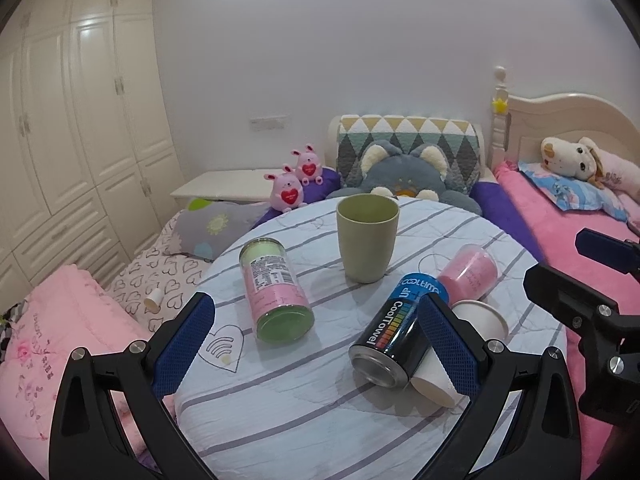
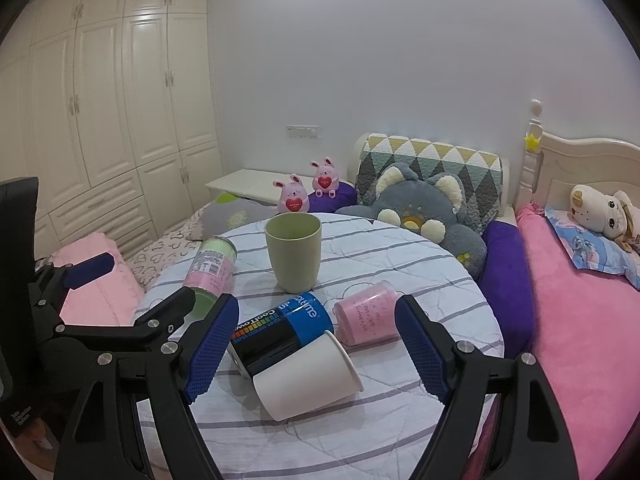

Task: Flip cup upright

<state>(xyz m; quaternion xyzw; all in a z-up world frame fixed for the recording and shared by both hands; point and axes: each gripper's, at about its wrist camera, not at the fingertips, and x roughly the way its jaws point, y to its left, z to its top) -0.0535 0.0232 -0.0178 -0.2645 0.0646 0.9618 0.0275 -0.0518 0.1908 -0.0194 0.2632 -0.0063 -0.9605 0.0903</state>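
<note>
Not started: white paper cup [image 2: 306, 376] lies on its side dead ahead between the right gripper [image 2: 316, 344] fingers, touching the CoolTowel can [image 2: 280, 330]. Both grippers spread wide, empty; left gripper [image 1: 316, 344] idle. Grasp and flip remain.

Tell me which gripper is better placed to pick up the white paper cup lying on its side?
Right. The white paper cup lies directly between the open right gripper fingers. The left gripper, also open, faces the black can, with the cup behind its right finger.
</note>
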